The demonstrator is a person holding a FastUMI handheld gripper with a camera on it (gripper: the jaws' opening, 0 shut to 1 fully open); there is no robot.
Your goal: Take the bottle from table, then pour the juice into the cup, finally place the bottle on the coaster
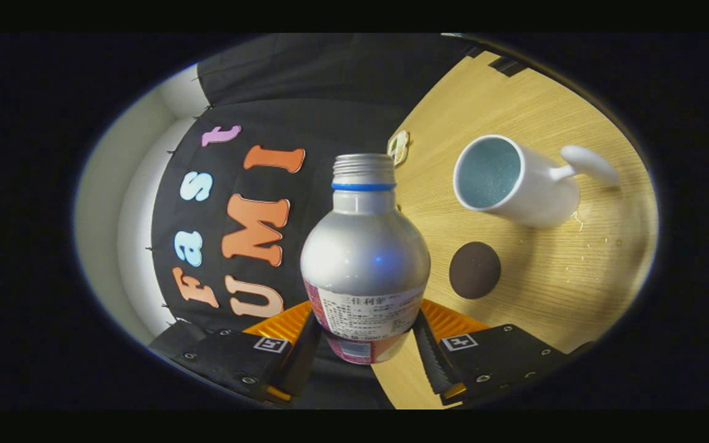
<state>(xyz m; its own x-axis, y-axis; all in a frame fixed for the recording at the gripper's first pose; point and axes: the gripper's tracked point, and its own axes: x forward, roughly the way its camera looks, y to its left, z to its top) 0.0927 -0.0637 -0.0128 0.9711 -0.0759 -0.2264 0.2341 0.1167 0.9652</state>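
Observation:
My gripper is shut on a silver bottle, both fingers pressing its labelled lower body. The bottle has a blue neck ring and an open threaded mouth with no cap. The whole view is rolled, so the wooden table slants beside the bottle. A white cup with a handle and a pale blue inside stands on the table beyond the fingers, a little way off from the bottle's mouth. A round dark brown coaster lies on the table between the cup and my fingers.
Small white specks are scattered on the wood near the cup. A small pale tag sits at the table's far edge, against the black cloth wall behind the bottle.

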